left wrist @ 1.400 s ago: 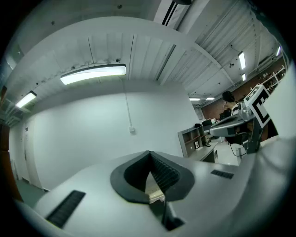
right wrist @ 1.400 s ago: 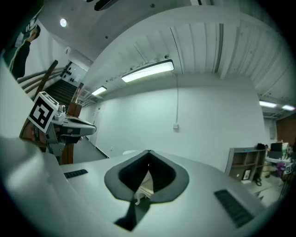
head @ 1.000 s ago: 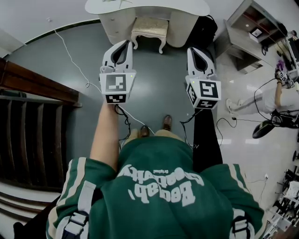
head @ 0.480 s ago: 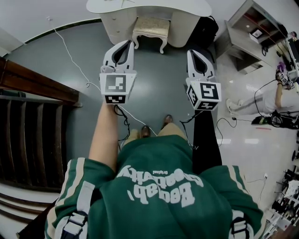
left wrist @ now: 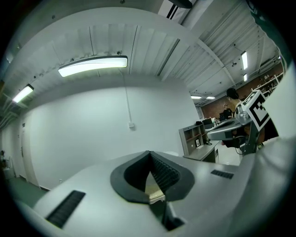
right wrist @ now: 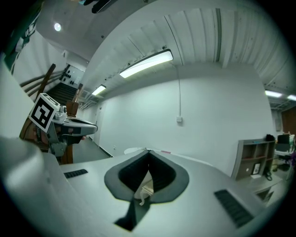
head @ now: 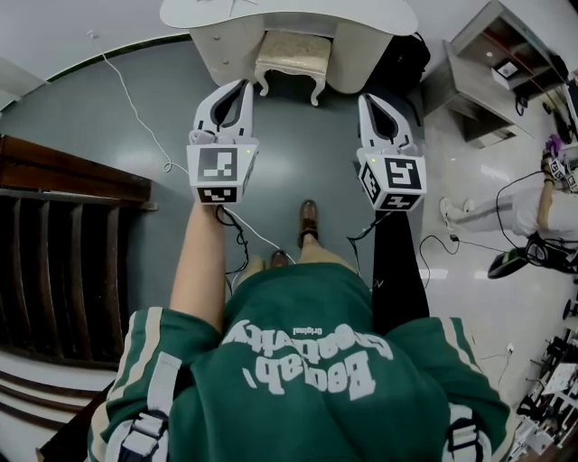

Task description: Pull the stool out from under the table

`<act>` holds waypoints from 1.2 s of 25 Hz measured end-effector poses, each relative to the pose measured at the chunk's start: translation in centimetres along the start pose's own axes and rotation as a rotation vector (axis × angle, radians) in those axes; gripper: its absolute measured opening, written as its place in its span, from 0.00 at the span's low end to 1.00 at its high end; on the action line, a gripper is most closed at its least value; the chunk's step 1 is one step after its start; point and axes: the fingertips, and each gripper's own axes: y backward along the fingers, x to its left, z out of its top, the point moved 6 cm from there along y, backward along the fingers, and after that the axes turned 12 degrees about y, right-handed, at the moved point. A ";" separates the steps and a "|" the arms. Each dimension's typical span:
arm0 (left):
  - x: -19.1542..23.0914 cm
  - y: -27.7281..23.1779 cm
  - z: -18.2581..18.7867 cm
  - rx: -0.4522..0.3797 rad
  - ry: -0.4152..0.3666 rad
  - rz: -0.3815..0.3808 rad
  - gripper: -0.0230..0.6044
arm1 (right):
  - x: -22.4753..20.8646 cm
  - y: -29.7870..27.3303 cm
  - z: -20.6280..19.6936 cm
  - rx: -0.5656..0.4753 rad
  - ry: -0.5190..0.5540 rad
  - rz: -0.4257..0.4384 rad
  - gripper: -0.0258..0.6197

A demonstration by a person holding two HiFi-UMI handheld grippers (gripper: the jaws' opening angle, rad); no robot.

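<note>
A cream stool [head: 291, 56] with a cushioned top and curved legs stands tucked under a white dressing table [head: 289, 13] at the top of the head view. My left gripper [head: 244, 84] hangs in the air short of the stool's left side, shut and empty. Over to the right, my right gripper [head: 370, 99] is held at about the same height, also shut with nothing in it. Neither touches the stool. In the left gripper view the jaws [left wrist: 150, 155] meet at the tips, and a sliver of the stool [left wrist: 155, 189] shows through their window. The right gripper view shows its jaws [right wrist: 148, 152] closed likewise.
A dark wooden stair rail [head: 72, 171] runs along the left. A black bag [head: 397, 59] sits right of the table, a grey shelf unit [head: 492, 77] beyond it. Cables [head: 135, 117] trail over the grey floor. A person [head: 542, 203] stands at the far right.
I have stepped forward, one foot now ahead, and the stool and table sit slightly closer. Both grippers have stayed shut and level.
</note>
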 end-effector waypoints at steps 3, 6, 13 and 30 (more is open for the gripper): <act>0.5 -3.7 -0.6 0.016 -0.005 0.015 0.06 | -2.4 -4.0 -0.6 -0.013 -0.005 0.026 0.05; 1.3 -7.5 -0.8 0.023 -0.002 0.031 0.06 | -4.6 -8.0 -0.8 -0.031 -0.001 0.056 0.05; 2.1 -14.0 -1.3 0.041 -0.008 0.070 0.06 | -8.7 -14.0 -2.2 -0.042 -0.033 0.089 0.05; 6.8 -24.2 -2.5 0.013 -0.036 0.055 0.06 | -11.9 -24.5 -4.8 -0.037 -0.064 0.104 0.05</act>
